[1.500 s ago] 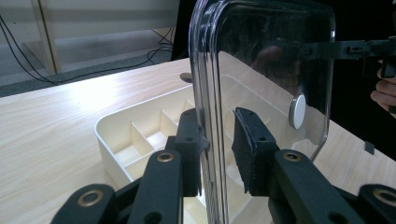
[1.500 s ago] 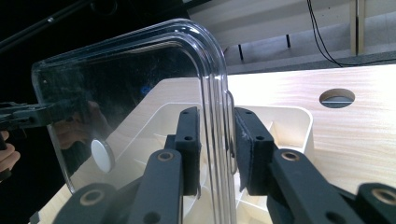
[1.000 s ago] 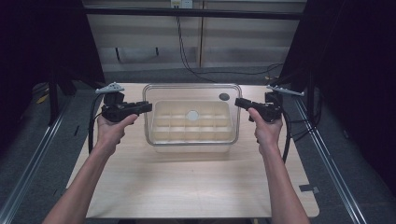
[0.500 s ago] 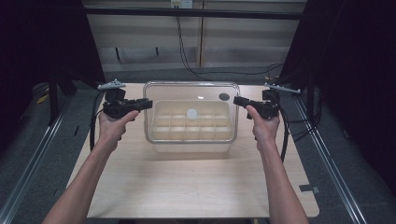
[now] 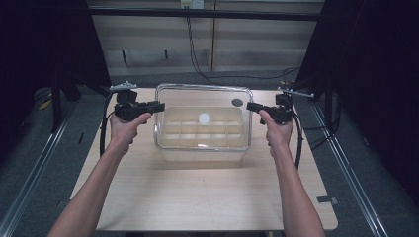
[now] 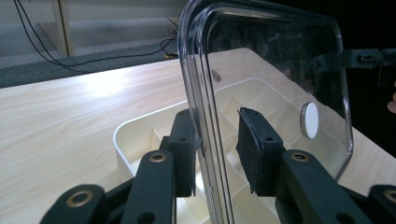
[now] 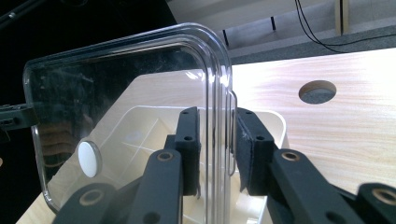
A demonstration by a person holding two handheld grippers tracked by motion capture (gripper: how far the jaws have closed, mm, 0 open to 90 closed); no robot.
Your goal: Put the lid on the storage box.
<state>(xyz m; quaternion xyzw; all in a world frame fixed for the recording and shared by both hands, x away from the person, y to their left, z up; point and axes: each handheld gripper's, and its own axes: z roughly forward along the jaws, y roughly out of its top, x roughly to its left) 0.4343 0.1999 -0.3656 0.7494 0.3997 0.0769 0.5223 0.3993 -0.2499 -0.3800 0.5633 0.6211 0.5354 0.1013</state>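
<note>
Left gripper (image 5: 157,105) at frame centre-left, jaws just opening, clear lid (image 5: 203,117) edge between them, one pad off it. Right gripper (image 5: 250,106) clamped on opposite edge. Lid above cream tray (image 5: 170,139), mid-frame. No legible writing.

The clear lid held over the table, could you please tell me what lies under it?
Under the clear lid sits a cream tray split into compartments that look empty. The lid's white round knob covers a small spot, and the tray's underside is hidden.
</note>
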